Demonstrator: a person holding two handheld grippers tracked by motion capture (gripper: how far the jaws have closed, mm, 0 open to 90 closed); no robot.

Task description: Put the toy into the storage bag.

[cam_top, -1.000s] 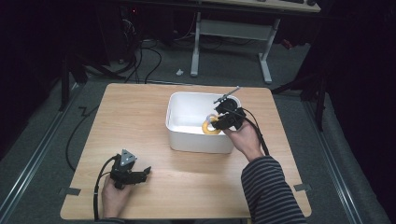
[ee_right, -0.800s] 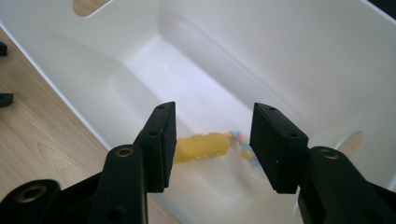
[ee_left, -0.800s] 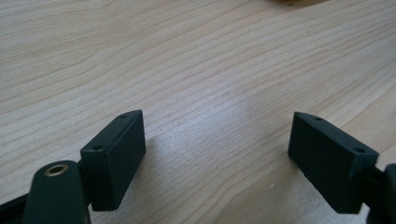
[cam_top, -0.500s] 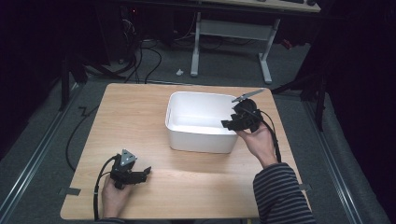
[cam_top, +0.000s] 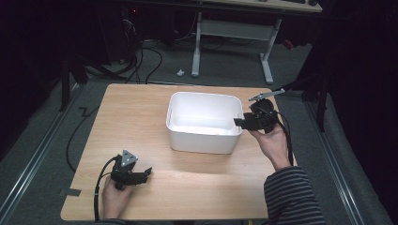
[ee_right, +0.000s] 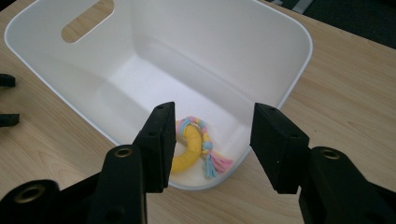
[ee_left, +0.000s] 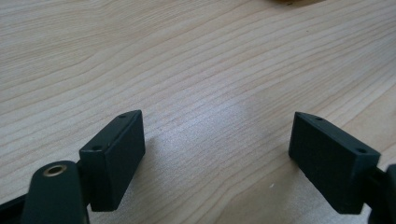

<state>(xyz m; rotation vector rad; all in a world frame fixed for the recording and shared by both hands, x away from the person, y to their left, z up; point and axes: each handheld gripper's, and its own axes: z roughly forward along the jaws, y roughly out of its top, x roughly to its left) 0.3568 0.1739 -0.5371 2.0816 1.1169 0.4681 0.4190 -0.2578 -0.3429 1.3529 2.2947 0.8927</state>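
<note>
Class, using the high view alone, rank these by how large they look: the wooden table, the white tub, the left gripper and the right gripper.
1. wooden table
2. white tub
3. left gripper and right gripper: they look much alike, and the hands cover part of each, so I would not rank one above the other.

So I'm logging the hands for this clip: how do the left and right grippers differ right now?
The left gripper rests low on the bare wooden table, jaws spread wide; the right gripper is raised beside the white tub, jaws set narrower. The right looks down on a yellow rope toy in the tub; the left faces plain wood. Both are open and hold nothing.
</note>
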